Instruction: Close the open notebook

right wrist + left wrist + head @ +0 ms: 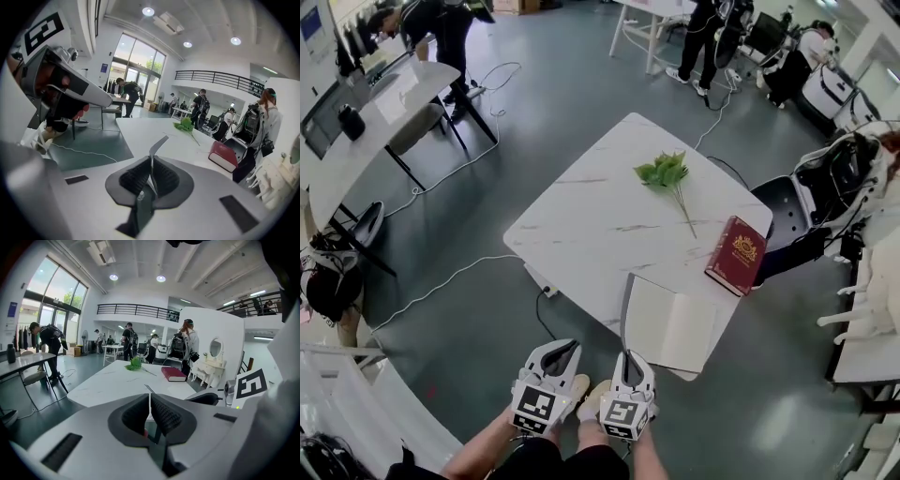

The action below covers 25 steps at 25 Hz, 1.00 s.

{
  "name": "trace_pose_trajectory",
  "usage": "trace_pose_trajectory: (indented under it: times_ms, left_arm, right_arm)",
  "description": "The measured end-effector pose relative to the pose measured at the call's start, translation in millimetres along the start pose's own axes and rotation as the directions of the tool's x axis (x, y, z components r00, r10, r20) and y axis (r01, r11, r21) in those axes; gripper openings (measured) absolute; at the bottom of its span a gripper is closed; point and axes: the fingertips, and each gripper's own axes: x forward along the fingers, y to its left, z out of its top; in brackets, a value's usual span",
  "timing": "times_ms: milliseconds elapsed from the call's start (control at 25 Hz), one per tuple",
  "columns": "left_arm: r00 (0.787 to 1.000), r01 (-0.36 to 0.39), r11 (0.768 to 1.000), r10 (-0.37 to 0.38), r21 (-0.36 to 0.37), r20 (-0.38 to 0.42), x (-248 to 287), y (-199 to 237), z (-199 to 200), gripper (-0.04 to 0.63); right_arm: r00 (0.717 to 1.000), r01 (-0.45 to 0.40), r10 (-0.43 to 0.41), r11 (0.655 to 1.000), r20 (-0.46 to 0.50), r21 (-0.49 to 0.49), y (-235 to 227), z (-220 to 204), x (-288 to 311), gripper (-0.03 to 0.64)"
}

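The open notebook [675, 323] lies at the near right corner of the white marble table [581, 220], its blank white page facing up. Its grey cover [625, 305] stands lifted, almost upright, along the left side. My right gripper [629, 361] is shut on the near edge of that cover; in the right gripper view the thin cover [158, 145] rises from between the pressed pads. My left gripper [560, 354] hangs just left of the notebook, off the table's edge, shut and holding nothing. In the left gripper view the left gripper [150, 411] points towards the cover's edge [149, 389].
A closed red book [735, 253] lies at the table's right edge, beyond the notebook. A green leafy sprig [666, 173] rests further back. A black chair [783, 220] stands to the right of the table. A white cable [441, 281] trails over the floor. Several people stand at distant desks.
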Motion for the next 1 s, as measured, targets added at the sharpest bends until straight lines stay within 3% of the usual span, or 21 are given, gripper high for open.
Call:
trace_pose_trajectory:
  times_ms: [200,1000]
  left_arm:
    - [0.999,0.046,0.998,-0.047,0.047,0.017,0,-23,22,0.032]
    - [0.979,0.196,0.969,-0.202,0.154,0.024,20,-99,62,0.032]
  right_arm:
    - [0.999,0.036,-0.039,0.992,0.023,0.117,-25,6,-21,0.036]
    - [0.969,0.238,-0.245,0.944,0.005,0.227,-106,-12,-75,0.038]
